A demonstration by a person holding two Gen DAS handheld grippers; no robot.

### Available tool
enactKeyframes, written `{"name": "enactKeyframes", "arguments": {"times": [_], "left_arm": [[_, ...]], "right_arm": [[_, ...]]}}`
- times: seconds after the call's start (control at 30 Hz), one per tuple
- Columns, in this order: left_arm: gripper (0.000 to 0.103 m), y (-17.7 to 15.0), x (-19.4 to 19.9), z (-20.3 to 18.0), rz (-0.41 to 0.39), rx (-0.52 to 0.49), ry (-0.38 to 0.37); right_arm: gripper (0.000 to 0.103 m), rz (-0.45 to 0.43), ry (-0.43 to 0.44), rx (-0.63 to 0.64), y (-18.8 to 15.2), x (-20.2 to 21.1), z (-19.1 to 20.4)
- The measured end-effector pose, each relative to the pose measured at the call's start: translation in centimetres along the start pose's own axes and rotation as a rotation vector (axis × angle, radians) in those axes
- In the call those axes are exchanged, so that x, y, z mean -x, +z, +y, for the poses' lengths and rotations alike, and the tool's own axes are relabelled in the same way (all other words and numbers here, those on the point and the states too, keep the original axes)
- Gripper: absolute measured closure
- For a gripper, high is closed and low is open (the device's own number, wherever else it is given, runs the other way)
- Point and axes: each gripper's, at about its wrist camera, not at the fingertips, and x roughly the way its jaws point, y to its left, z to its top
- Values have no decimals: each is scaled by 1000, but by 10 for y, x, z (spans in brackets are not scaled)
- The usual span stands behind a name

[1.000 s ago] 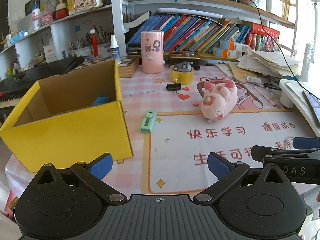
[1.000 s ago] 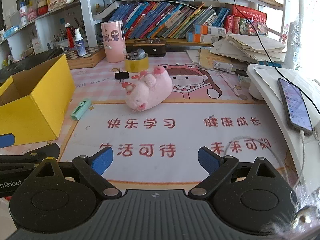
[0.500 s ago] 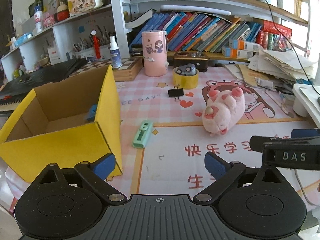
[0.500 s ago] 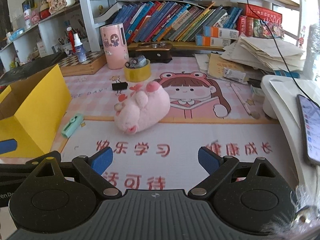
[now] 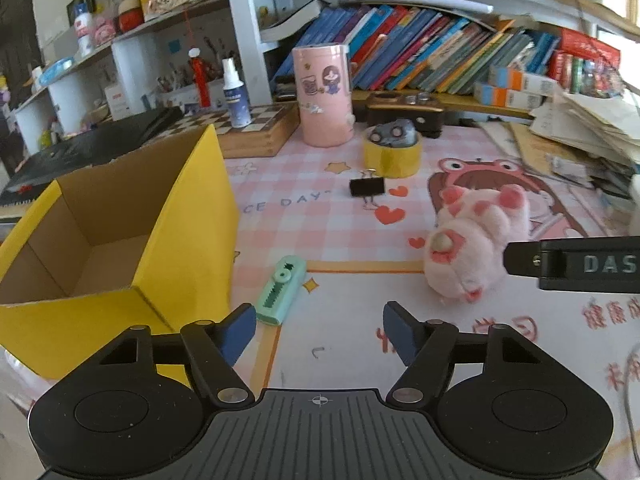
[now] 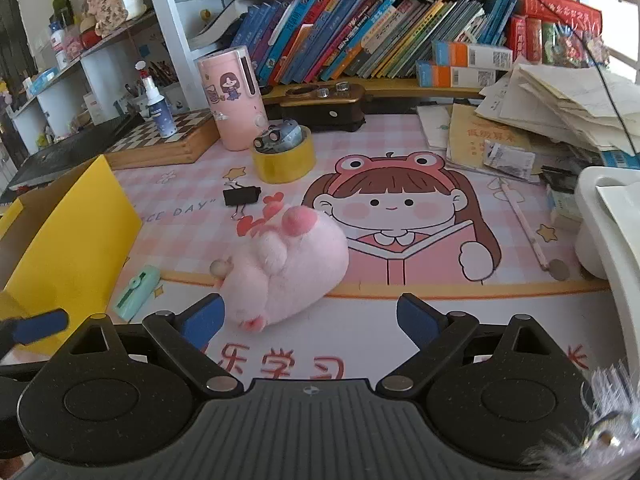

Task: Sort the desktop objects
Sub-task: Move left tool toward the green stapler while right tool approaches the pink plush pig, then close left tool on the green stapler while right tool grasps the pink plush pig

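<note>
Right wrist view: your right claw (image 6: 310, 314) gaped wide, empty, just short of the pink plush pig (image 6: 286, 268) at frame centre; your left claw (image 5: 320, 334) was wide too, mint stapler (image 5: 281, 289) beside the yellow box (image 5: 120, 240).

Yellow box (image 6: 76, 236) cut off at left edge.

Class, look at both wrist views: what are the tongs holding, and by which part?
Nothing is held. The left tongs and right tongs are both open and empty; the pink plush toy lies untouched on the desk mat.
</note>
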Motion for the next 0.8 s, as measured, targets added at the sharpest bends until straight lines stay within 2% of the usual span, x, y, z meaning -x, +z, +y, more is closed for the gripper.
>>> {"name": "enactKeyframes", "arguments": {"times": [0.37,0.47,0.53,0.8], "left_arm": [[35,21,-50,-6,12,31,111],[43,25,-65,-7,33,26,139],[48,27,-74,-5,56,48,146],[50,28,-99,5,127,138,154]], "right_arm": [[9,26,92,-17,20,-26,-7],[9,22,100,-9,24,-28,-8],[9,22,102,-8,25,-30,-8],[9,34,115,-19,29,-37,-12]]}}
